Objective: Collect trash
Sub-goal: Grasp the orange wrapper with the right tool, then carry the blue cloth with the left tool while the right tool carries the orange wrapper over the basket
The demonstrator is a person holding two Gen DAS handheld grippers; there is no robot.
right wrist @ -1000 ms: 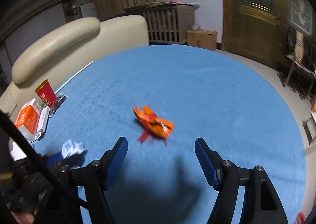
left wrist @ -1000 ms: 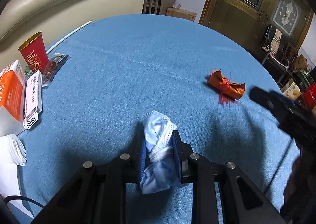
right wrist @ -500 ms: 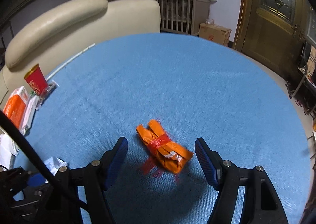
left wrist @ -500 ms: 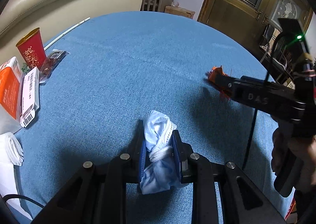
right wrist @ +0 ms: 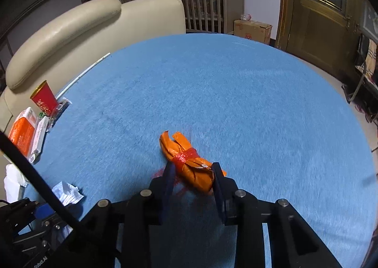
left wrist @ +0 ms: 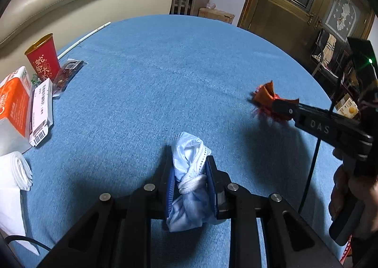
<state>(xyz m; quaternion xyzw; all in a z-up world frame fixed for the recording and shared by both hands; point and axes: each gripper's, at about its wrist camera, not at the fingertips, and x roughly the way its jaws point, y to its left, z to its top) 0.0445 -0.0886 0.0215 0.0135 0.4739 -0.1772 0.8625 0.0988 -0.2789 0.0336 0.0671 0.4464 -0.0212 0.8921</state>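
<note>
Crumpled orange wrapper (right wrist: pixel 189 164), bound with red string, lies nipped between the right tongs (right wrist: pixel 193 183).

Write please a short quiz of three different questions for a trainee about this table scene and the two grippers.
1. True or false: the left gripper is shut on the crumpled face mask.
2. What lies between the right gripper's fingers? A) red cup B) orange wrapper C) tissue pack
3. Fill in: the red paper cup stands ____ on the blue tablecloth.

Key: 1 true. 2 B, the orange wrapper; the fingers have just closed on it. 3 upright.
</note>
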